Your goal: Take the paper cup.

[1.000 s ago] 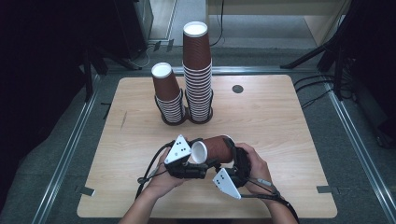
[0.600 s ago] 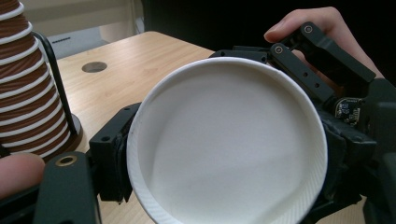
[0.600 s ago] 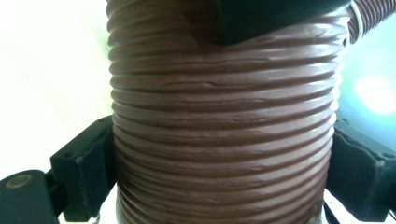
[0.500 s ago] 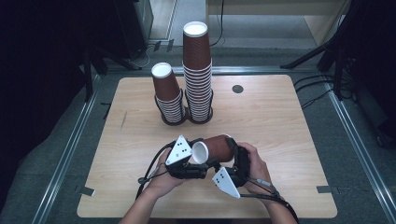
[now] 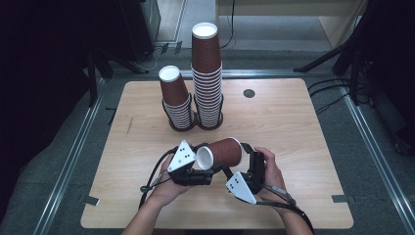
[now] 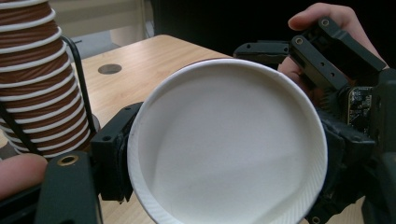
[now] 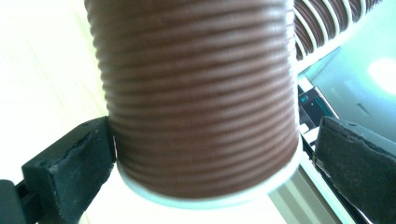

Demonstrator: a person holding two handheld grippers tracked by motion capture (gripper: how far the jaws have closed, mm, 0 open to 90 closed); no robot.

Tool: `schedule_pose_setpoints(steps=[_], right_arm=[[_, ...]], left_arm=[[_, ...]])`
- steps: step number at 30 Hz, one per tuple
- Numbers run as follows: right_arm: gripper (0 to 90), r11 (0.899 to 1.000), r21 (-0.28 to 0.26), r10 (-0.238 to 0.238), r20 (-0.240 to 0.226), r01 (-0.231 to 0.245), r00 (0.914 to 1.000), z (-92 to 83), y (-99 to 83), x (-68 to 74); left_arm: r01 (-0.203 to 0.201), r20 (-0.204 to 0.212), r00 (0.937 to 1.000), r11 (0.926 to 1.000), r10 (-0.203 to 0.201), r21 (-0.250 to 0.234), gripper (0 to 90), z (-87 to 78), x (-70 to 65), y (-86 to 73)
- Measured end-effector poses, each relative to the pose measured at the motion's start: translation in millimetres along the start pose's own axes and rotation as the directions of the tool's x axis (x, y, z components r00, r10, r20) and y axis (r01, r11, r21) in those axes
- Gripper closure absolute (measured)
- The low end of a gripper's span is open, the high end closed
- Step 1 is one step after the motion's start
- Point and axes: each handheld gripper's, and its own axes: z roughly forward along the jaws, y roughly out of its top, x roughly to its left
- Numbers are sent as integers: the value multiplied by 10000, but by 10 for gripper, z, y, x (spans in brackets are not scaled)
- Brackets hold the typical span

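Observation:
A brown ribbed paper cup (image 5: 222, 152) lies level above the table's front. Its white mouth (image 6: 229, 149) faces the left gripper's camera. My left gripper (image 5: 203, 166) is shut on the cup, with a jaw pressed on each side near the rim (image 6: 130, 154). My right gripper (image 5: 244, 161) stands around the cup's base end (image 7: 201, 107). Its jaws have just been opening. The cup is still between them, and a gap shows between it and the pad on the right (image 7: 355, 158).
Two stacks of upside-down brown cups stand in a black wire holder (image 5: 195, 122) at the table's back middle, a short stack (image 5: 176, 100) and a tall one (image 5: 206, 78). A round dark grommet (image 5: 249, 93) sits to their right. Metal rails run along both table sides.
The right gripper's jaws have spread a little around the cup's base end. Both hands and the cup stay where they were.

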Motion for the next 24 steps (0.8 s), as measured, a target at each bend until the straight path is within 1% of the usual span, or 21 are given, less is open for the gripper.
schedule_pose_setpoints(steps=[6,9,17,18,19,20,21,22,23,24], right_arm=[[0,9997,156,161,116,-163,9998,-12,-39,-41],[0,9996,203,169,174,-172,9997,-19,-58,-69],[0,9964,530,641,477,-666,9968,-30,-97,-114],[0,9954,565,749,526,-779,9958,-28,-98,-123],[0,9930,620,970,571,-1005,9936,-29,-98,-135],[0,9918,642,1067,616,-1106,9924,-28,-99,-146],[1,9884,711,1296,687,-1344,9892,-28,-98,-157],[16,9842,755,1544,770,-1602,9850,-27,-96,-169],[31,9785,804,1837,806,-1901,9797,-27,-93,-173],[43,9741,883,2010,824,-2080,9761,-26,-90,-171]], left_arm=[[77,-189,9998,9998,-80,-175,224,-39,40,16],[121,-292,9995,9996,-128,-252,224,-62,64,17],[204,-546,9982,9985,-231,-506,224,-151,113,-21],[277,-571,9979,9980,-309,-564,224,-170,122,-38],[281,-617,9976,9978,-318,-604,224,-181,128,-49],[274,-692,9971,9977,-317,-619,224,-197,136,-64],[274,-692,9971,9977,-317,-619,224,-197,136,-64],[280,-791,9963,9973,-334,-683,224,-236,159,-99],[343,-811,9959,9967,-402,-739,224,-254,172,-119],[368,-865,9953,9964,-434,-762,224,-271,186,-137]])
